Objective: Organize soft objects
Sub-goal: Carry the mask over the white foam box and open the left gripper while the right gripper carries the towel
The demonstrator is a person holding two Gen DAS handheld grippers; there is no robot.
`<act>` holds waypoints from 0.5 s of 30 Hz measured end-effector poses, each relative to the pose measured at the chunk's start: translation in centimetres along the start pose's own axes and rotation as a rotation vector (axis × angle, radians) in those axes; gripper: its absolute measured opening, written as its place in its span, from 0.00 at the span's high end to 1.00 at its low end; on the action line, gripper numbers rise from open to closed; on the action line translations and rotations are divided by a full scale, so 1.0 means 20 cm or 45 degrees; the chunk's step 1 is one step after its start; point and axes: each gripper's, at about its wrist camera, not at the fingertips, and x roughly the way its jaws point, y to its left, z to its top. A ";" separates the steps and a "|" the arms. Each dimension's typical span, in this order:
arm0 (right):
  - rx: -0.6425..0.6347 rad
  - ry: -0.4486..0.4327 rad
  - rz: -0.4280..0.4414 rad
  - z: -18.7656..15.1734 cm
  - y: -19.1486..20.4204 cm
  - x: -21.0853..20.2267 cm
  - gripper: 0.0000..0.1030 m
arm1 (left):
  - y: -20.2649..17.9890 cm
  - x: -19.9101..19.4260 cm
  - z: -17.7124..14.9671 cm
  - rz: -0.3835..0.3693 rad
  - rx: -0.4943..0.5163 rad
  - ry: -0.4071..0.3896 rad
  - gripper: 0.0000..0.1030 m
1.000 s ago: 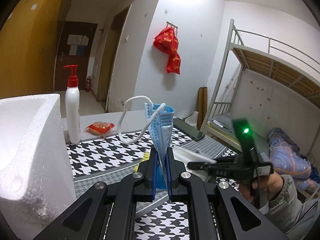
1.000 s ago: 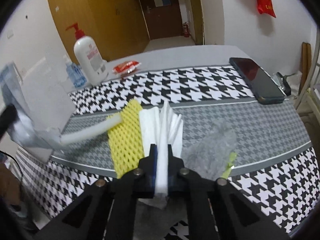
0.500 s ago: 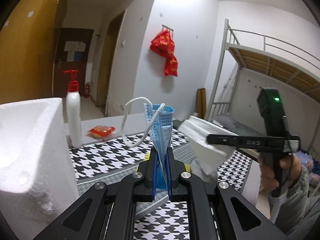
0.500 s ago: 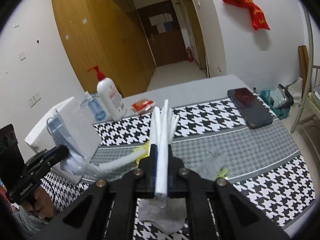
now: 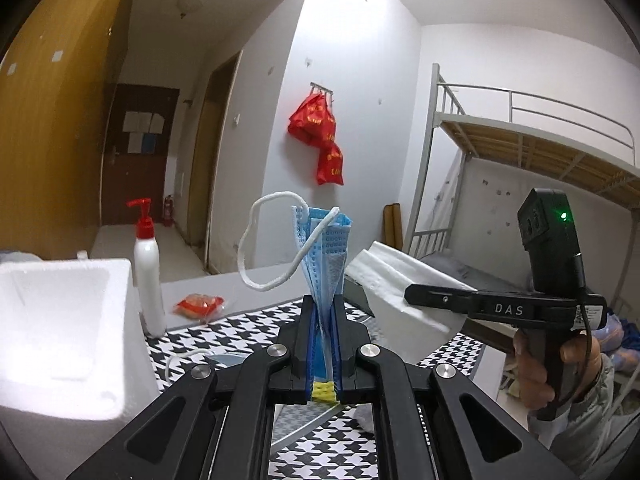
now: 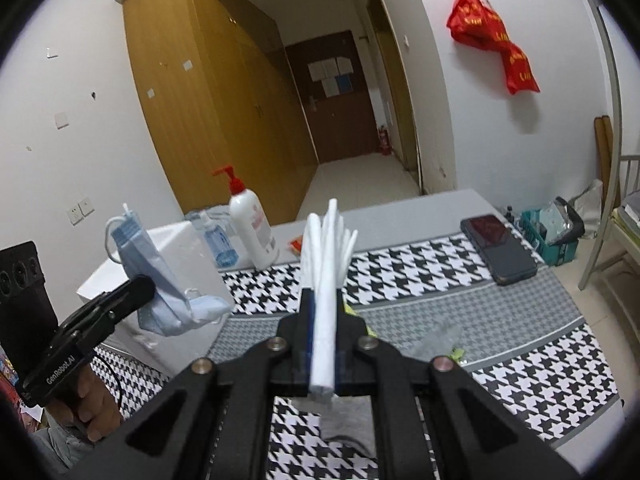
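Looking along the left gripper (image 5: 323,312): fingers pressed together on a blue face mask (image 5: 326,248), pinched upright, white ear loop (image 5: 264,240) curling off to the left. Below and left, a white foam box (image 5: 60,320) with a white pump bottle (image 5: 149,272) with red top beside it and a small red packet (image 5: 200,305) on the grey table edge. Houndstooth tablecloth (image 5: 248,332) under everything. At right, the right gripper (image 5: 416,300) in a hand (image 5: 552,364), clamped on folded white foam sheet (image 5: 400,292) raised above the table. Red bags (image 5: 320,136) hanging on the wall, bunk bed (image 5: 540,144) behind.

Looking along the right gripper (image 6: 323,308): fingers shut tight on the white foam sheet (image 6: 326,264), folds fanning out above the tips. At left, the left gripper (image 6: 140,288) carrying the face mask (image 6: 152,276) in front of the foam box (image 6: 176,248). Pump bottle (image 6: 252,228) and a small blue bottle (image 6: 216,240) just beside the box. Dark phone (image 6: 498,248) lying flat at the cloth's far right. Grey crumpled plastic (image 6: 440,336) on the cloth (image 6: 400,272) near the gripper.
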 end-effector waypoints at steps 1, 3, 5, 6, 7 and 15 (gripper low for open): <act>-0.004 -0.010 0.001 0.00 0.01 -0.01 0.91 | 0.00 -0.01 0.01 0.008 0.010 -0.004 0.93; -0.008 -0.031 0.004 0.01 0.03 -0.03 0.91 | -0.01 -0.03 0.03 0.042 0.032 -0.006 0.93; -0.014 -0.046 0.012 0.02 0.06 -0.05 0.91 | 0.01 -0.06 0.05 0.074 0.033 -0.007 0.93; -0.020 -0.054 0.016 0.02 0.08 -0.05 0.91 | 0.01 -0.08 0.05 0.082 0.033 -0.011 0.93; -0.025 -0.060 0.018 0.02 0.10 -0.06 0.91 | 0.02 -0.09 0.06 0.092 0.033 -0.018 0.93; -0.072 -0.091 0.054 0.03 0.22 -0.06 0.91 | 0.08 -0.18 0.12 0.207 0.033 -0.029 0.93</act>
